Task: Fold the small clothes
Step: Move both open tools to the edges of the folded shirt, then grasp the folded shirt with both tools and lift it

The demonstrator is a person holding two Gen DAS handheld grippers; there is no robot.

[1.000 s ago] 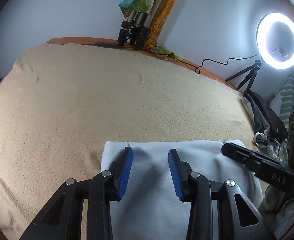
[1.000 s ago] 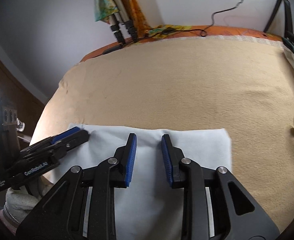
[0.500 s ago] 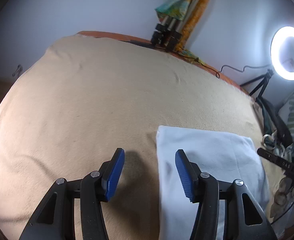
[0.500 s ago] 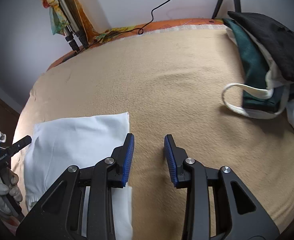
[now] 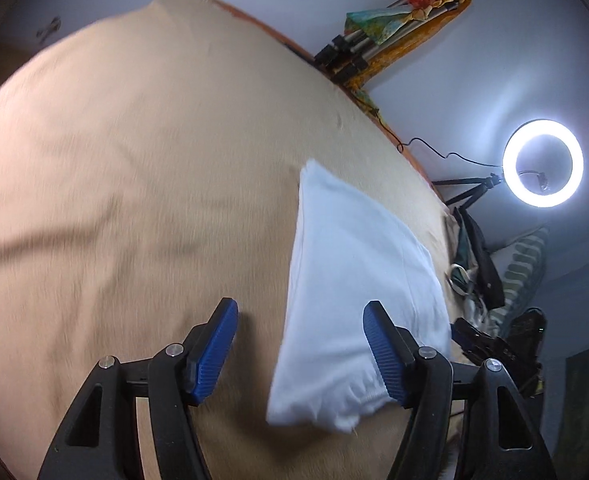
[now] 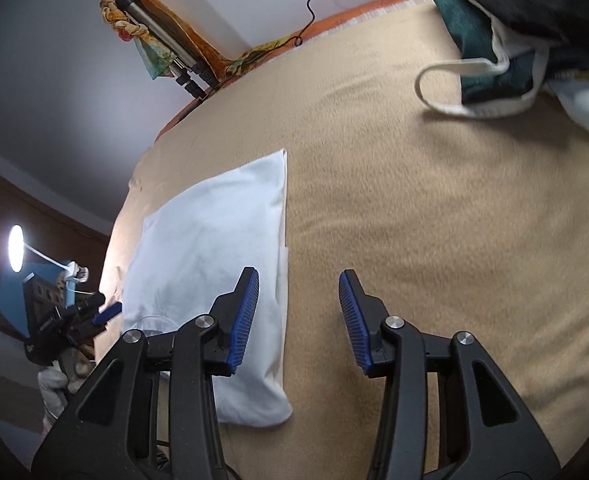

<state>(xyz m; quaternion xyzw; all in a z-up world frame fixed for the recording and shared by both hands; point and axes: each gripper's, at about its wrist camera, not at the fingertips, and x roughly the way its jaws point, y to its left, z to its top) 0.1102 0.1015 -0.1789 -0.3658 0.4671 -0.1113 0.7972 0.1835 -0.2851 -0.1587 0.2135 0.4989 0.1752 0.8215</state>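
Note:
A white folded garment [image 5: 354, 280] lies flat on the beige blanket [image 5: 134, 160]; it also shows in the right wrist view [image 6: 210, 248]. My left gripper [image 5: 300, 348] is open and empty, its jaws spanning the garment's left edge. My right gripper [image 6: 298, 316] is open and empty, its jaws spanning the garment's right edge. The left gripper also shows at the far left of the right wrist view [image 6: 70, 316], and the right gripper shows at the right of the left wrist view [image 5: 490, 348].
A pile of dark, green and white clothes [image 6: 514, 32] lies on the bed's right side, also seen in the left wrist view [image 5: 478, 264]. A lit ring light [image 5: 542, 162] on a tripod stands beyond. Folded tripod legs [image 5: 358, 52] lean against the wall.
Both grippers have moved apart off the garment's middle, left one leftward and right one rightward, and tilted. Their jaws have opened wider. The garment lies still.

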